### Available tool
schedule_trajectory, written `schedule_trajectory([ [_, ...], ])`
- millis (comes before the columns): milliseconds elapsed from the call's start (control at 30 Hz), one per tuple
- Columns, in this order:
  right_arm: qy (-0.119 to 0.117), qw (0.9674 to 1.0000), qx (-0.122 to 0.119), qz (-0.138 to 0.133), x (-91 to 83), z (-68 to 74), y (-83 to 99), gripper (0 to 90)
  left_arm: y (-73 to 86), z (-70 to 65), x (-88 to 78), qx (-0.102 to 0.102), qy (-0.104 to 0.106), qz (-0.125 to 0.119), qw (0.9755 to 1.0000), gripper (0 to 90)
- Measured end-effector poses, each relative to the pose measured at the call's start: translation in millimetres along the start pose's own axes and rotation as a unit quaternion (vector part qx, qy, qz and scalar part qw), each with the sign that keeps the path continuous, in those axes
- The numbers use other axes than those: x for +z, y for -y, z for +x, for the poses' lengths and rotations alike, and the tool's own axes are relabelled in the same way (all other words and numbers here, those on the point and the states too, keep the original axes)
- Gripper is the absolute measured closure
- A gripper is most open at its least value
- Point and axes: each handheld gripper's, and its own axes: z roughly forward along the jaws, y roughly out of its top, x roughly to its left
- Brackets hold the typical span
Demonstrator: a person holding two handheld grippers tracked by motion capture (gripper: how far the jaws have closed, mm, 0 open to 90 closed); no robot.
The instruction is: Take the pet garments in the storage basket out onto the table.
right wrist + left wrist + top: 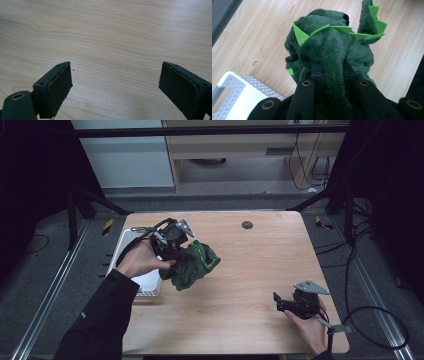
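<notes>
left gripper (176, 251): clenched on green plush toy (194, 264), held over table (250, 270).
toy to basket (150, 285): basket at 8 o'clock, just beside.
right gripper (281, 303): released, well apart at 4 o'clock.

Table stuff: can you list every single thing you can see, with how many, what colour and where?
plush toy: one, dark green with light green spikes, left of the table's middle, pinched in the left tongs
basket: one, white with small holes, at the table's left edge, beside the toy
table: one, light wood, under everything
round cap: one, dark, set in the tabletop near the far edge
cables: several, black, on the floor to the right
left tongs: one, black, shut on the plush toy
right tongs: one, black, jaws wide apart over bare wood, near the table's right front corner
hands: two, left hand by the basket, right hand at the front edge
</notes>
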Motion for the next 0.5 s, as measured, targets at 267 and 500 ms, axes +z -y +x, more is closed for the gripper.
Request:
schedule_trajectory([
  [267,0.006,1.0,0.004,-0.005,-0.8,-1.7,-0.6,10.7,-14.2,-5.1,15.4,0.012,0.015,0.003,0.9998,77.2],
  [500,0.014,0.9999,0.006,-0.008,-1.6,-2.8,-0.9,10.5,-25.1,-8.6,30.3,0.022,0.026,0.009,0.9994,77.2],
])
